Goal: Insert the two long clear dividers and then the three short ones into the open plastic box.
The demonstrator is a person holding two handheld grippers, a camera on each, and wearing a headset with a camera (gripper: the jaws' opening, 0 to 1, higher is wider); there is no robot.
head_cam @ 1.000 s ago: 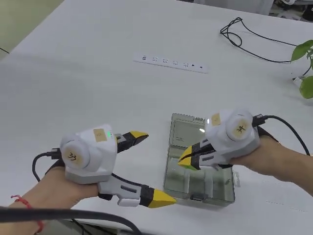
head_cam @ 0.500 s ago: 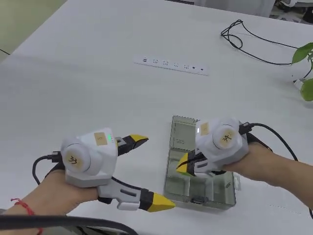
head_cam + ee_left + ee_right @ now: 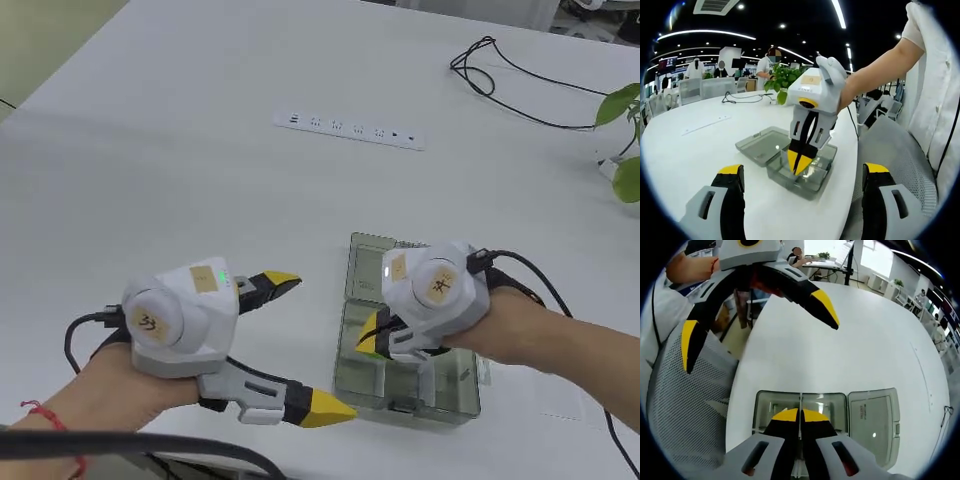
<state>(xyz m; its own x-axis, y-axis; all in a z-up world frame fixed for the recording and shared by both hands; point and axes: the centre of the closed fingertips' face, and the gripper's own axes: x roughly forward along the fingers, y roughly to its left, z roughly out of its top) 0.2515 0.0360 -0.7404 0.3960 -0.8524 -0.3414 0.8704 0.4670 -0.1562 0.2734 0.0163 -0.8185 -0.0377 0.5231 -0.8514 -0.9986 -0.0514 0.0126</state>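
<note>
The box (image 3: 375,265) hugs the table (image 3: 200,150) edge. Over it the right gripper (image 3: 370,343) fingers pinch a divider (image 3: 800,399); the left gripper (image 3: 318,343) gapes wide.

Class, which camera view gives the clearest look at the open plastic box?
The right gripper view: the open plastic box lies nearly whole below, tray and lid side by side. In the head view the right hand-held gripper covers its middle; the left gripper view shows it low and sidelong.
</note>
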